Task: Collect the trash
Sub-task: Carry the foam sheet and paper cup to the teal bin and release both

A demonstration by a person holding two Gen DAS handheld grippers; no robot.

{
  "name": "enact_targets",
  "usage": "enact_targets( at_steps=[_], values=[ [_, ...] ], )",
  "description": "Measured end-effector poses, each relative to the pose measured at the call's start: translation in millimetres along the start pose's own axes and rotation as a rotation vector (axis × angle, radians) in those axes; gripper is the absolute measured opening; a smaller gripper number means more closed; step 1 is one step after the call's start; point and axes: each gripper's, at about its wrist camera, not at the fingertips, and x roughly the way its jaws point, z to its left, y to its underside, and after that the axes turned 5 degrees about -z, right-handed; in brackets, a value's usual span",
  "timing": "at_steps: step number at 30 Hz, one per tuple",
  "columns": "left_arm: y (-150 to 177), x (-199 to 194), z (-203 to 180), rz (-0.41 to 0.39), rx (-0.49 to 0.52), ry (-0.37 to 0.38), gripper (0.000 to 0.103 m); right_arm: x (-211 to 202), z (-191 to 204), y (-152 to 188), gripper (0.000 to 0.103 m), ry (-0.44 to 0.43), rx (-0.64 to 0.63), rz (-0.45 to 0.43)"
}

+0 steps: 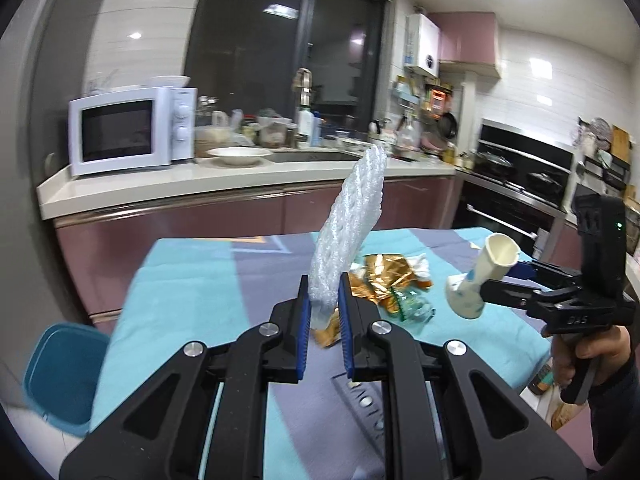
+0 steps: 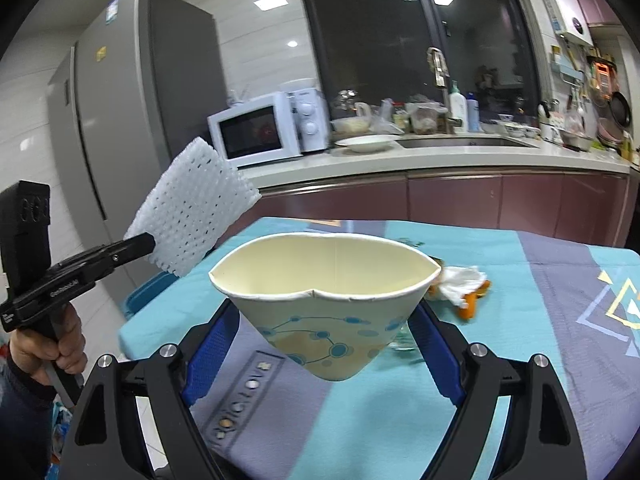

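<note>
While both pieces of trash are being held up off the table [image 1: 192, 280], the white foam net [image 1: 348, 224] is being pinched at its bottom end by the left gripper [image 1: 324, 300], jaws squeezed nearly shut on it, so it's sticking up almost upright. Over on the right, the crumpled paper cup [image 2: 324, 312] is being clamped near its base by the right gripper [image 2: 320, 344], jaws spread wide around it, mouth tipped toward the camera. More trash is being left on the teal tablecloth: a gold foil wrapper [image 1: 380, 276], a crumpled tissue [image 2: 460, 280] and some clear plastic [image 1: 412, 308]. A blue bin [image 1: 60, 372] is being shown on the floor, just beside the table's left edge.
</note>
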Motion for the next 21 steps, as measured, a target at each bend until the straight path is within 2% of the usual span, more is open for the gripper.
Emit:
enact_targets(
  at_steps=[11,15,21],
  values=[
    [21,-96,60,-0.05,-0.079,-0.206,0.014,16,71,-3,0.083,-0.185,-0.067,0.011],
    [33,-133,88,-0.059,-0.114,-0.295,0.014,34,104,-6,0.083,-0.261,-0.099,0.033],
    [49,-163,132,-0.042,-0.165,-0.411,0.015,70,147,-15,0.083,-0.357,-0.141,0.058]
  ],
)
